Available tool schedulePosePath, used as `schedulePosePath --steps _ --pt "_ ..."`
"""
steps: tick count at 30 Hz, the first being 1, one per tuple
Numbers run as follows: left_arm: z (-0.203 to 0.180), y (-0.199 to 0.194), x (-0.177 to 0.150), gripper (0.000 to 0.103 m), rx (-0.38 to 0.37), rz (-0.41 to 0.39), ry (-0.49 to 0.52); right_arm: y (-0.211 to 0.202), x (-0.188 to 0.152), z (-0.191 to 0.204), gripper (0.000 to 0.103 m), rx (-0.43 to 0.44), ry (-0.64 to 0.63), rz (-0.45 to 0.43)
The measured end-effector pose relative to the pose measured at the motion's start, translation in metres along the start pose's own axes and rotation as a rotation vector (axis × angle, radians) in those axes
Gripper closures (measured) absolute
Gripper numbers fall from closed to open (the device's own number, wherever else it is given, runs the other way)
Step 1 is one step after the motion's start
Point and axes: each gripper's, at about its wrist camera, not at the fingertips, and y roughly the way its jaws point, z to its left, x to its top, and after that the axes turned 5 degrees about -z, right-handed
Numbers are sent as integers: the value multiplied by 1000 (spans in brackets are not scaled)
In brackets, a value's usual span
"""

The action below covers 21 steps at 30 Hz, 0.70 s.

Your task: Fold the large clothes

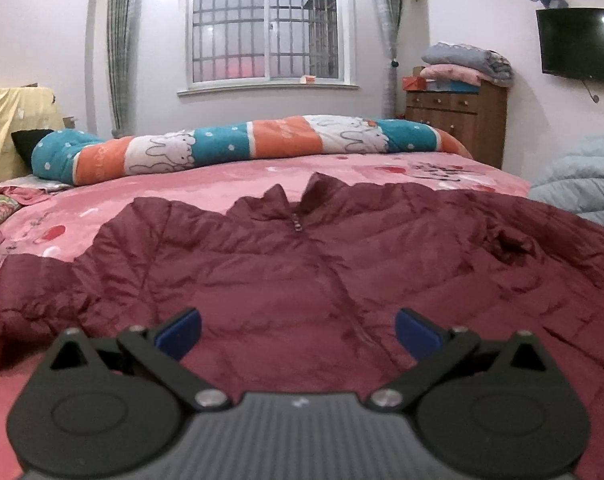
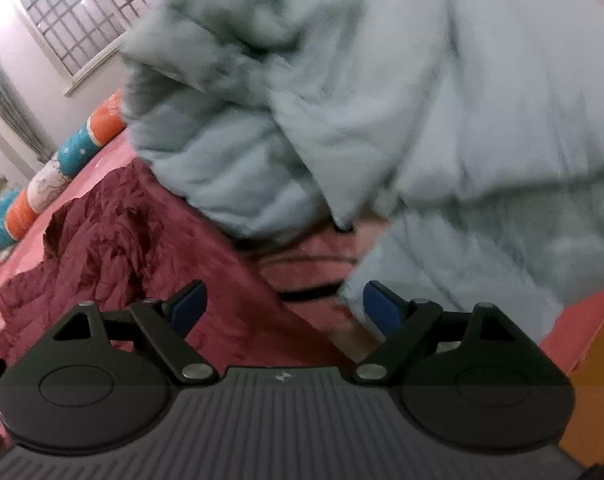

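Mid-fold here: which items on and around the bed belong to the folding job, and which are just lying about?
Belong to the job:
- maroon jacket, spread flat on the bed
- pale blue puffy coat
- left tongs, open
- right tongs, open

Just lying about:
- rolled striped quilt
- folded blankets on the dresser
- wall TV

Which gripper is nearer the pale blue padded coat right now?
Right. The right gripper is open just below the pale blue coat. The left gripper is open over the maroon jacket, the coat off to its right.
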Motion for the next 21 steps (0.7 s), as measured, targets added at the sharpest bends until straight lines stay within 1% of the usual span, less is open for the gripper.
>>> schedulePosePath --steps 2,4,5,7,9,10,12,14,15,16,17,18,19,21 --pt "-5 0 -1 1 2 6 13 4 -7 -17 0 47 30 32" --pt "-9 -1 -2 1 4 9 31 14 -13 -22 0 102 49 77" --pt "-12 -2 -3 1 3 8 40 14 -13 -24 0 123 46 83" --pt "-17 -3 -4 1 -3 5 50 5 -15 -13 0 166 33 118" --pt "-21 -2 -4 1 -2 6 63 14 -16 -12 0 191 11 166" --pt "-23 -2 -5 1 -1 6 68 8 -16 -5 0 192 -7 173" --pt "-24 -2 -5 1 -7 3 73 10 -15 0 0 202 -32 176" --pt "-23 -2 -6 1 -9 4 72 13 -16 8 16 188 -54 195" --pt "-23 -1 -5 1 -8 6 71 10 -16 7 32 182 -67 206" --pt "-22 -1 -5 1 -6 7 67 12 -16 12 51 186 -73 212" --pt "-20 -1 -6 1 -5 7 63 10 -16 14 62 205 -67 215" --pt "-19 0 -6 1 -4 6 57 7 -15 17 78 219 -62 214" --pt "-18 0 -5 1 -3 5 51 4 -15 23 82 221 -67 207" --pt "-14 0 -5 1 -1 2 37 1 -15 38 82 232 -71 193"
